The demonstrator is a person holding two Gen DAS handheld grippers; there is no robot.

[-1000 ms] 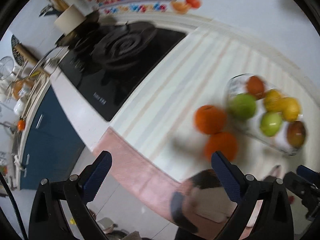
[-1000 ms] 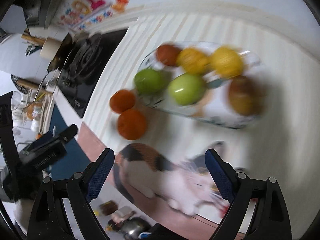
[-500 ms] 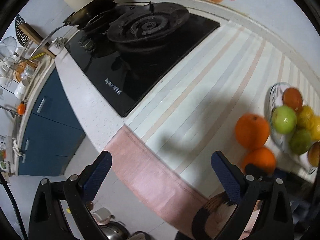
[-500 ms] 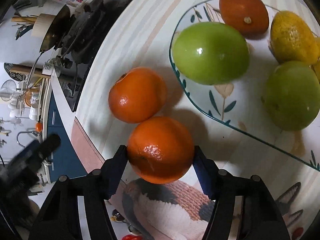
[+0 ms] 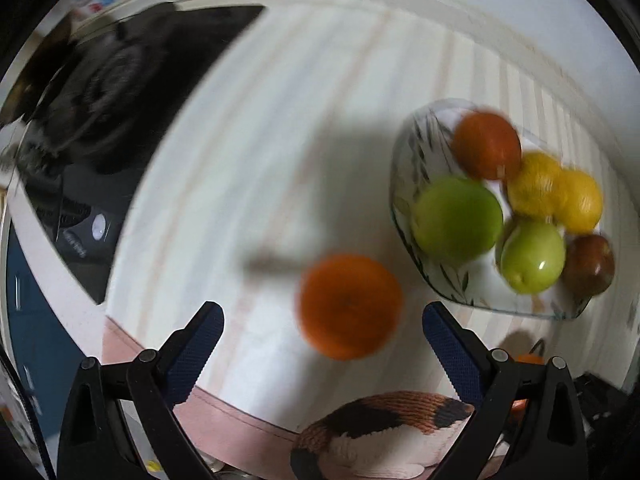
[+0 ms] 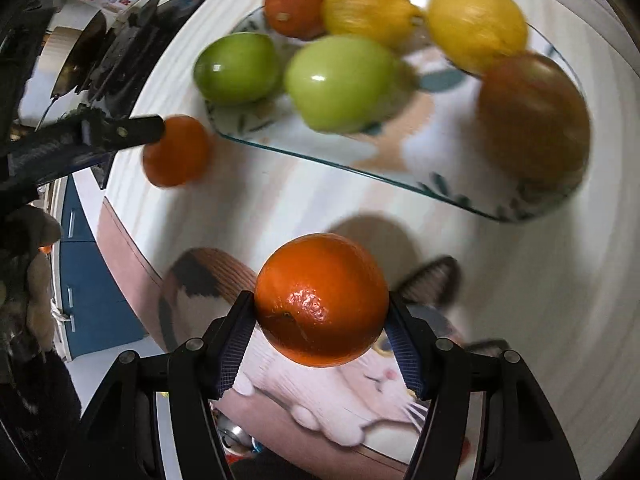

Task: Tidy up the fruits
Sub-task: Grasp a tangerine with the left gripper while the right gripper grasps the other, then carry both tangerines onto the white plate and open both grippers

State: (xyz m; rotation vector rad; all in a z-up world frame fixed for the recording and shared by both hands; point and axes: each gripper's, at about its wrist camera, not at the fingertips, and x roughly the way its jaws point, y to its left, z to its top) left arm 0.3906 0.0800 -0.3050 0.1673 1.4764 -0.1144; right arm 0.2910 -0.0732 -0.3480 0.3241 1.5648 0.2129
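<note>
1. Orange is the main colour here: the right gripper [image 6: 320,328] has one orange [image 6: 322,300] pinched between its two blue pads, one pad pressed on each side, and the fruit is up off the striped mat [image 6: 520,280].
2. Second orange [image 5: 350,306] sits loose on the mat, just beside the glass plate [image 5: 404,184] but not on it. It's pretty blurry in the left wrist view.
3. Left gripper [image 5: 322,340] hangs right above that loose orange with its jaws spread wide, nothing between the pads, not touching the fruit as far as I can tell.
4. Plate holds two green apples [image 6: 238,68] [image 6: 340,80], two yellow lemons [image 6: 368,8] [image 6: 476,24], a small reddish-orange fruit [image 6: 296,4] and a dark red-brown one [image 6: 534,116] at the far end.
5. Black stove [image 5: 120,92] sits off to the left of the mat, well apart from the plate.
6. Cat picture [image 6: 320,392] is printed on the mat's near edge, under the held orange.
</note>
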